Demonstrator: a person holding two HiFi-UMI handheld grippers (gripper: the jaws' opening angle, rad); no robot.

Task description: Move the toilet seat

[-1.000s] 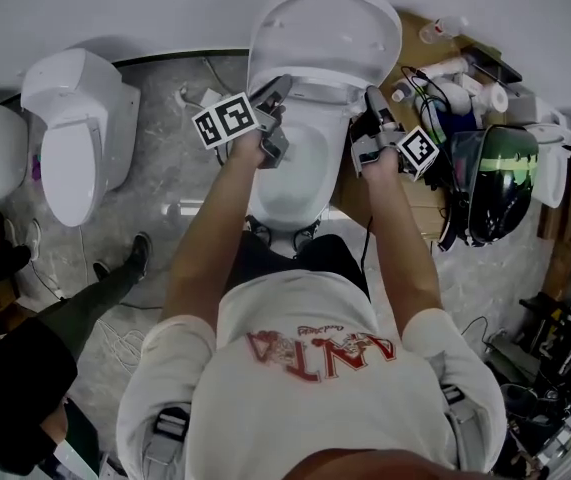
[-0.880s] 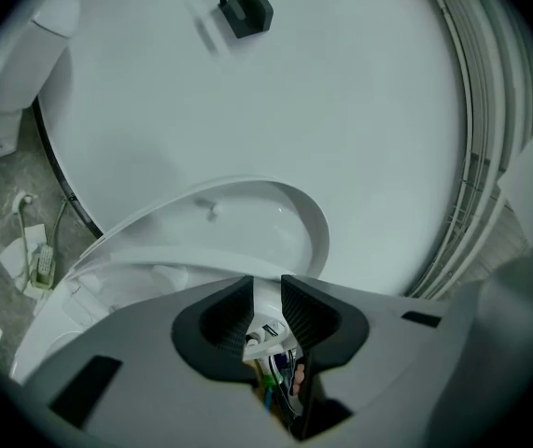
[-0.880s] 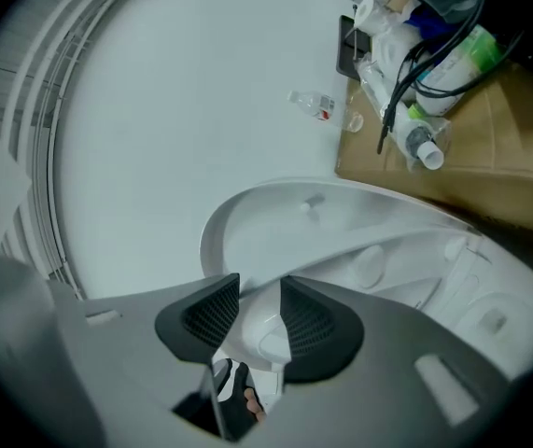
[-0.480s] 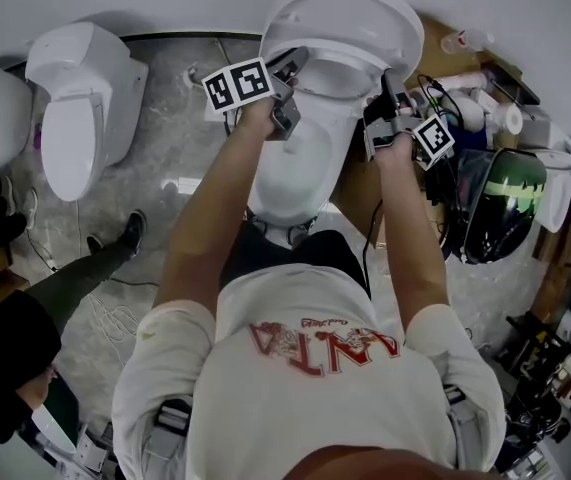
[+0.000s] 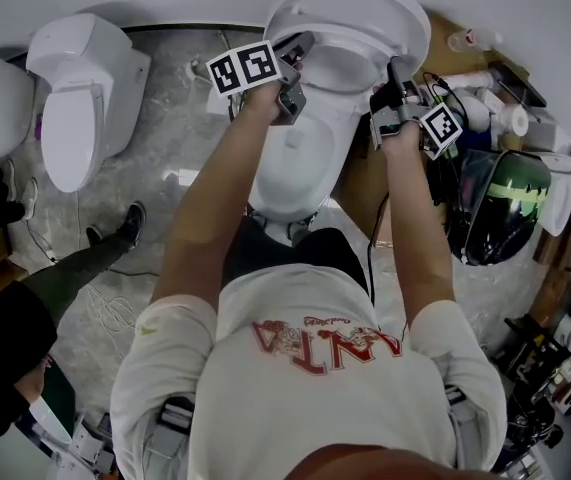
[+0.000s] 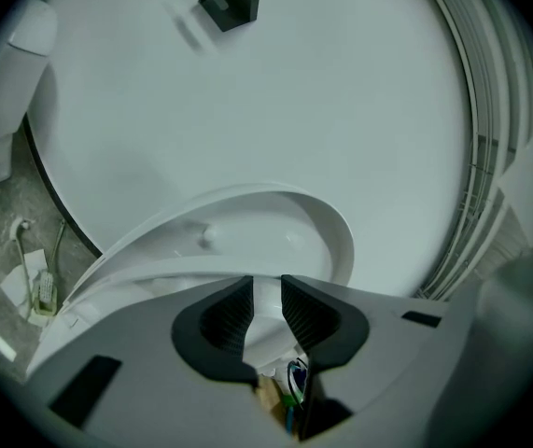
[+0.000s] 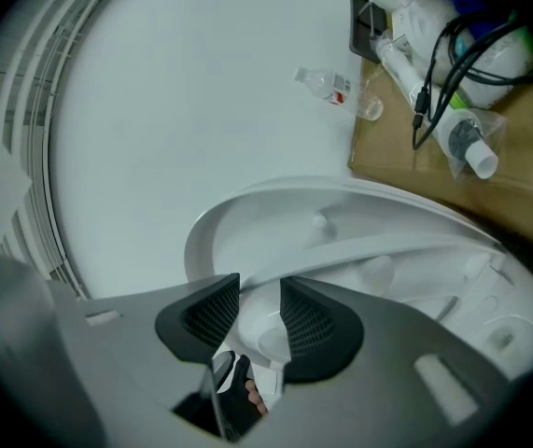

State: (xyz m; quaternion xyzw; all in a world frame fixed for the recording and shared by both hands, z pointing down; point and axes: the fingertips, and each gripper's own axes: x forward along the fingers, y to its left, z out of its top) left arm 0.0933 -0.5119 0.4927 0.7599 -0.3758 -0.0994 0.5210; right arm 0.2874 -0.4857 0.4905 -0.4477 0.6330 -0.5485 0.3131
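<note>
Gripping the raised white oval plastic toilet seat [image 5: 349, 16], left tongs [image 5: 299, 48] and right tongs [image 5: 394, 71] pinch its opposite edges.

Both arms stretched forward, elbows nearly straight. Left arm [image 5: 215, 198] ends in the left gripper [image 5: 297, 46], tipped slightly down, marker cube turned up. Right arm [image 5: 410, 218] ends in the right gripper [image 5: 393, 70], about level, cube on the outer side. Both grippers' jaws are part closed, each pair clamped on the toilet seat [image 6: 266, 314] edge, one gripper on each side.
</note>
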